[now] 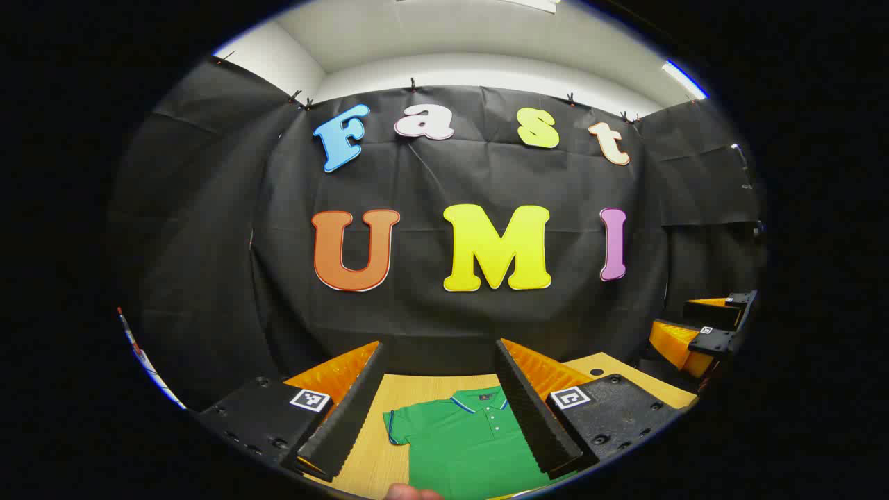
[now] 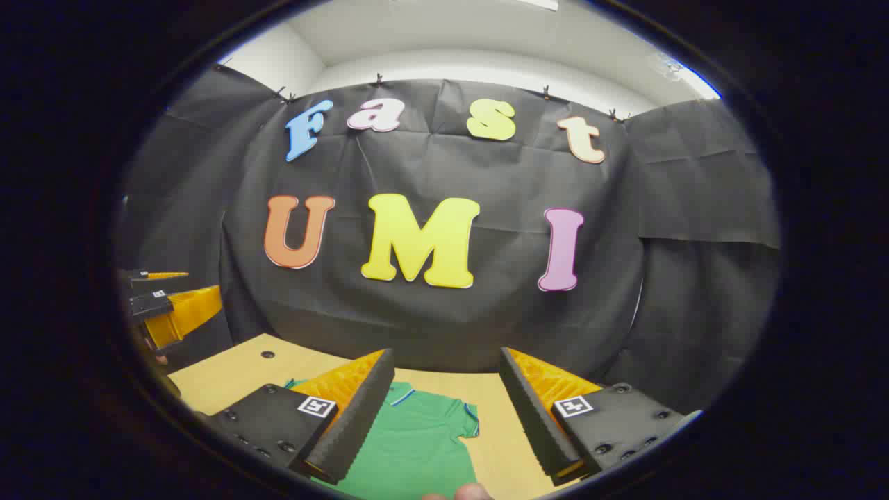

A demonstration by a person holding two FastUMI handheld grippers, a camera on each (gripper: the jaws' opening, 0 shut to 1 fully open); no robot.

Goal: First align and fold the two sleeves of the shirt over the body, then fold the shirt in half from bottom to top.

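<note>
A green polo shirt (image 1: pixel 462 444) with a blue-trimmed collar lies flat on the wooden table (image 1: pixel 368 451), collar toward the far wall. In the left gripper view its left sleeve (image 1: pixel 398 425) spreads out to the side. My left gripper (image 1: pixel 439 354) hangs open above the shirt's collar end. In the right gripper view the shirt (image 2: pixel 410 444) and its right sleeve (image 2: pixel 464 421) lie below my right gripper (image 2: pixel 446 360), which is open too, with nothing between its fingers. The right gripper (image 1: pixel 705 330) also shows far right in the left gripper view, and the left gripper (image 2: pixel 163 305) at the left edge of the right gripper view.
The table (image 2: pixel 229 378) ends close to the black cloth wall at the back. It has a small dark hole (image 2: pixel 267 354) near its far corner. A fingertip (image 1: pixel 410 492) shows at the bottom edge of the left gripper view, another fingertip (image 2: pixel 469 492) in the right.
</note>
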